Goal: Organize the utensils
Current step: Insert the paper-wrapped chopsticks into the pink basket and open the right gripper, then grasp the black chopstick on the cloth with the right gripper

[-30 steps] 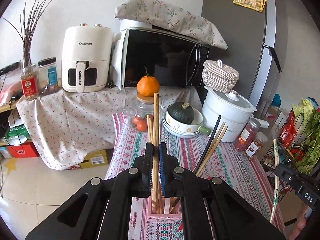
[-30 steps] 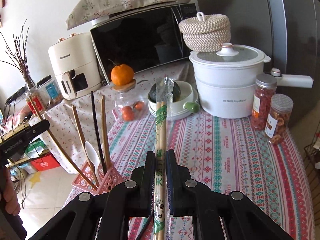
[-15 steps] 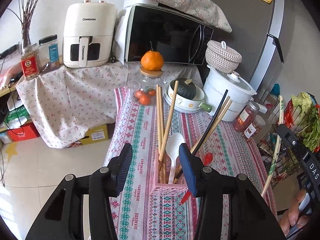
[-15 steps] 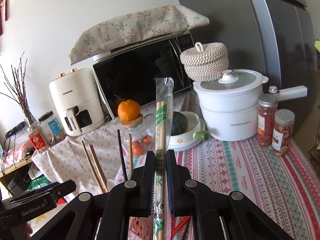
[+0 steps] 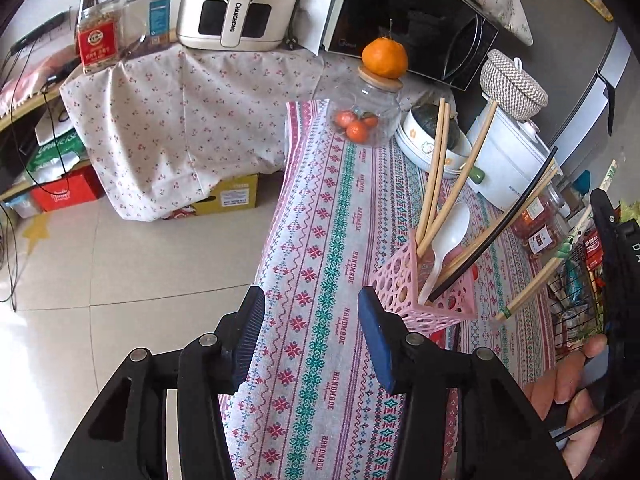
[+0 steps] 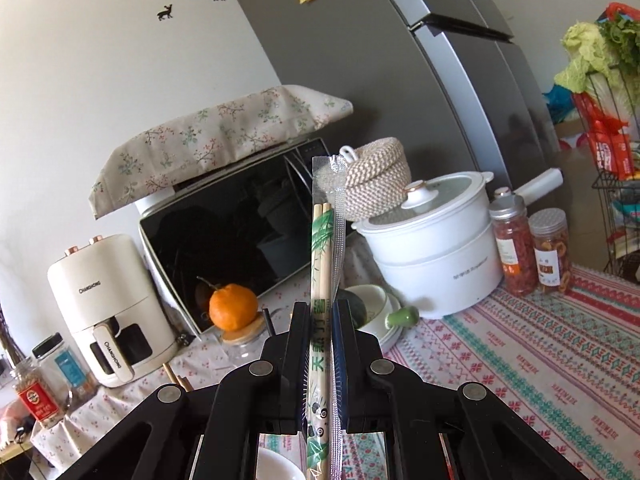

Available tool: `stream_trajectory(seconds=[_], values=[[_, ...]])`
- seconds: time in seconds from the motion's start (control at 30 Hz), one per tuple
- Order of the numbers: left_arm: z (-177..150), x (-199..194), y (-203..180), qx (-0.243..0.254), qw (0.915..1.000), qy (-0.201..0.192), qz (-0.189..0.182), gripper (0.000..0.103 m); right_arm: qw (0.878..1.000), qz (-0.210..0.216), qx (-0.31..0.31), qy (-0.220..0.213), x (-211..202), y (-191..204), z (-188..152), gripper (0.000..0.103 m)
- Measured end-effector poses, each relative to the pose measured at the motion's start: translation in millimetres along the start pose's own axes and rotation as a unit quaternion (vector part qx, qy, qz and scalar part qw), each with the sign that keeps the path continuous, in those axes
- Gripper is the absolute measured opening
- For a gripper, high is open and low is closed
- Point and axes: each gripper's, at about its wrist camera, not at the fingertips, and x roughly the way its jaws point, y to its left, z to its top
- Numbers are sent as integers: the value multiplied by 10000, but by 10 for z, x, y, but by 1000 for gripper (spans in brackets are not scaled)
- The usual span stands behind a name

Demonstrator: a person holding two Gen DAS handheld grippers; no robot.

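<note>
A pink perforated utensil holder (image 5: pixel 404 280) stands on the patterned tablecloth (image 5: pixel 320 240). It holds wooden chopsticks (image 5: pixel 434 168), a black chopstick (image 5: pixel 508 216) and a white spoon (image 5: pixel 448 236). My left gripper (image 5: pixel 310 320) is open and empty, to the left of and nearer than the holder. My right gripper (image 6: pixel 320 312) is shut on a plastic-wrapped pair of wooden chopsticks (image 6: pixel 323 256), held upright. The same wrapped pair (image 5: pixel 536 280) shows at the right of the left wrist view, slanting above the holder's right side.
A glass jar (image 5: pixel 366 116) with an orange (image 5: pixel 384 58) on its lid, a bowl with a dark squash (image 5: pixel 432 136), a white pot (image 6: pixel 436 248) and two spice jars (image 6: pixel 532 252) stand at the table's far end. Microwave (image 6: pixel 240 240) and air fryer (image 6: pixel 108 312) stand behind.
My left gripper let go of the wooden chopsticks into the holder, opened, and drew back to the left. My right gripper lifted the wrapped chopsticks higher and closer over the holder.
</note>
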Motion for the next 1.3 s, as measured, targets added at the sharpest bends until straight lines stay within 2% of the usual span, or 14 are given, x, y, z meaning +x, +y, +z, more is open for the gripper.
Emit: stream_trajectory(seconds=[0.23, 0.3, 0.43, 0.5, 0.63, 0.77, 0.87, 1.03, 1.1, 1.2, 1.3], values=[[32, 80, 124, -5, 10000, 71, 55, 51, 9959, -490, -266, -706, 28, 188, -224, 9], [47, 96, 165, -42, 9999, 79, 78, 51, 9946, -566, -357, -790, 47, 205, -282, 10], [66, 140, 216, -108, 9998, 114, 98, 51, 9942, -658, -522, -672, 119, 223, -433, 11], [65, 154, 217, -116, 9998, 135, 87, 51, 9943, -667, -558, -620, 124, 205, -494, 15], [51, 147, 182, -72, 9999, 126, 79, 51, 9951, -558, -626, -530, 79, 187, -550, 15], [43, 139, 164, -98, 9998, 139, 53, 51, 9973, -345, -506, -394, 12, 140, -480, 31], [27, 128, 137, -54, 9999, 148, 44, 51, 9985, -239, -441, -214, -38, 74, -331, 33], [-1, 118, 115, -45, 9997, 230, -14, 51, 9972, -194, -582, 418, -9, -137, 1, 53], [-22, 136, 96, -48, 9994, 325, -56, 51, 9924, -255, -887, 810, 75, -224, 96, 65], [-82, 173, 3, 62, 9988, 483, -96, 52, 9811, -460, -1270, 1385, 190, -408, 189, 65], [-144, 199, -127, 256, 9981, 551, -48, 57, 9705, -624, -1248, 1967, 255, -671, 243, 67]])
